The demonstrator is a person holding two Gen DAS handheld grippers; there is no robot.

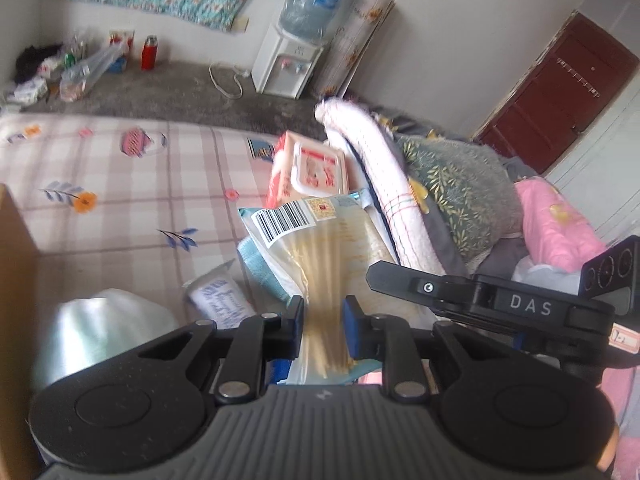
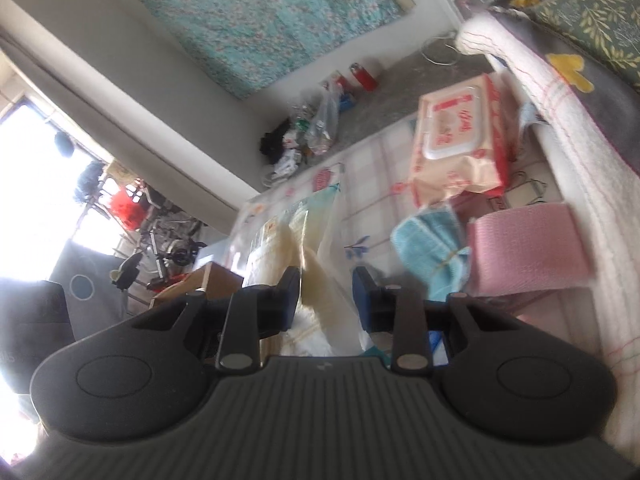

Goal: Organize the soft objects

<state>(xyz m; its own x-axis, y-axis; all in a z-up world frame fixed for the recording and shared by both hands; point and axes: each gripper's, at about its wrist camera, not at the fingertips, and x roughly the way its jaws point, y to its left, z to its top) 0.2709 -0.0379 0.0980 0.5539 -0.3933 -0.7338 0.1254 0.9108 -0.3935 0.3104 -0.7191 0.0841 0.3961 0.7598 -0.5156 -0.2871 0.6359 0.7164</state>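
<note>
A home bedroom: patterned bedsheet (image 1: pixel 120 184), pillow (image 1: pixel 452 184), water dispenser (image 1: pixel 286 62).

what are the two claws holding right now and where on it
Both grip the same clear plastic packet of pale cloth: the left claw at its near end, the right claw on another edge.

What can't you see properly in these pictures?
- Packet, left wrist view: its near end is hidden under the left gripper; the barcode label's small print is too small to read.
- Packet, right wrist view: blurred, and its near end is hidden by the right gripper.
- Wipes pack, left wrist view: partly hidden behind the packet.
- Window, right wrist view: washed out by glare.
</note>
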